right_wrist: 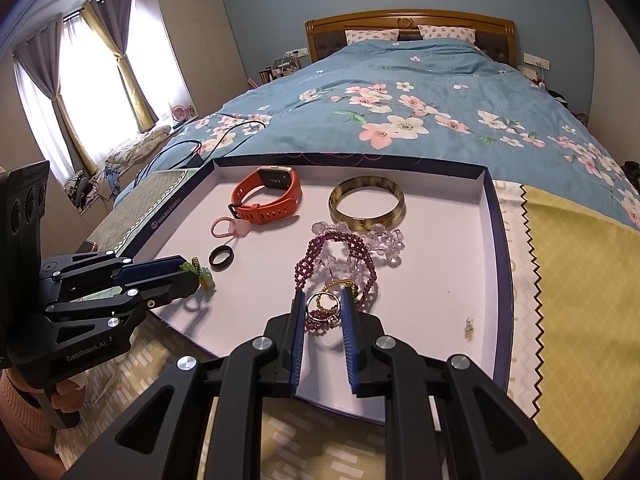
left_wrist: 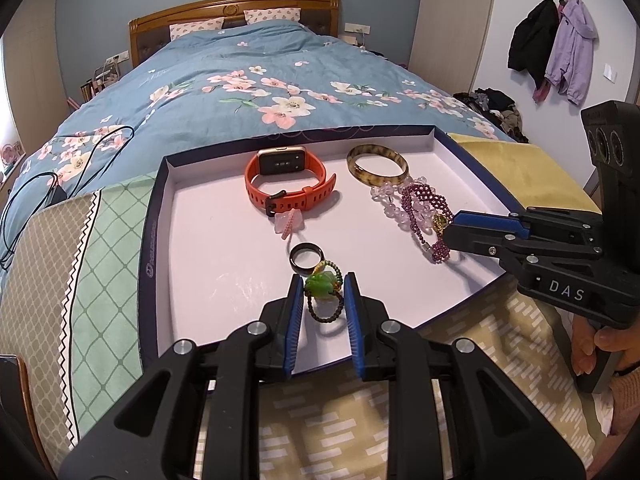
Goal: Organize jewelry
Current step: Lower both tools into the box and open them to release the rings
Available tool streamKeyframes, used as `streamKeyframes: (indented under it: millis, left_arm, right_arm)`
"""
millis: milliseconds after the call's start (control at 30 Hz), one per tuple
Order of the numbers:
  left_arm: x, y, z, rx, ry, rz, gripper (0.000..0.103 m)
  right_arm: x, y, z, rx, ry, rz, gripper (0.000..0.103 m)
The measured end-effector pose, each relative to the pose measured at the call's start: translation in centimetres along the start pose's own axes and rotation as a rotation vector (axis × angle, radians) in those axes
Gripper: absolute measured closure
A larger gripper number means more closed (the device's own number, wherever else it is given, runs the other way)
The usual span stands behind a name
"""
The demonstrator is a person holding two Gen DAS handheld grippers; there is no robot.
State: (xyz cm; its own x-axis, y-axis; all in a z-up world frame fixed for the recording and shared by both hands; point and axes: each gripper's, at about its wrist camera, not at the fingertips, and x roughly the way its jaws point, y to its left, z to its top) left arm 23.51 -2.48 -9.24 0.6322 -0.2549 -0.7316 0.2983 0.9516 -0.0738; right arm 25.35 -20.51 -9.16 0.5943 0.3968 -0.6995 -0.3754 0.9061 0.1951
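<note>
Grippers over tray point(left_wrist: 160, 216), both clamped on jewelry.
L gripper point(left_wrist: 323, 286) pinches green charm bracelet point(left_wrist: 320, 285) nr tray's front; my R gripper point(right_wrist: 323, 300) grips gold ring point(right_wrist: 323, 306) by purple beads point(right_wrist: 340, 258).

In a shallow white-lined box tray point(left_wrist: 192, 216) lie an orange-strapped smartwatch point(left_wrist: 286, 184) on its side, a mottled amber bangle point(left_wrist: 377, 165), a small pink charm loop point(left_wrist: 290, 222) and a dark ring point(left_wrist: 306, 258). Clear crystal beads point(right_wrist: 360, 240) tangle with a purple beaded bracelet point(right_wrist: 340, 256); a green jade pendant on dark beads point(left_wrist: 320, 286) lies nearest.
</note>
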Motion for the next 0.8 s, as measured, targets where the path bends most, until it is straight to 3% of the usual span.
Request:
streamKeyframes:
  millis: [433, 533, 667, 767, 800]
  left_arm:
    - [0.8, 0.1, -0.2, -0.013, 0.009, 0.005, 0.082]
    - [0.6, 0.1, -0.2, -0.016, 0.006, 0.008, 0.075]
    - [-0.5, 0.2, -0.1, -0.029, -0.022, 0.008, 0.054]
    - [-1.6, 0.3, -0.3, -0.036, -0.047, 0.007, 0.042]
    - [-2.1, 0.2, -0.4, -0.041, -0.059, 0.012, 0.039]
  right_arm:
    - [0.3, -0.2, 0.0, 0.008, 0.011, -0.005, 0.087]
    - [0.1, -0.3, 0.0, 0.014, 0.006, -0.006, 0.085]
    - [-0.7, -0.3, -0.2, 0.016, -0.013, -0.009, 0.064]
    - [-1.7, -0.5, -0.5, 0.030, -0.044, -0.015, 0.041]
    - [-2.0, -0.5, -0.5, 0.033, -0.053, -0.016, 0.039]
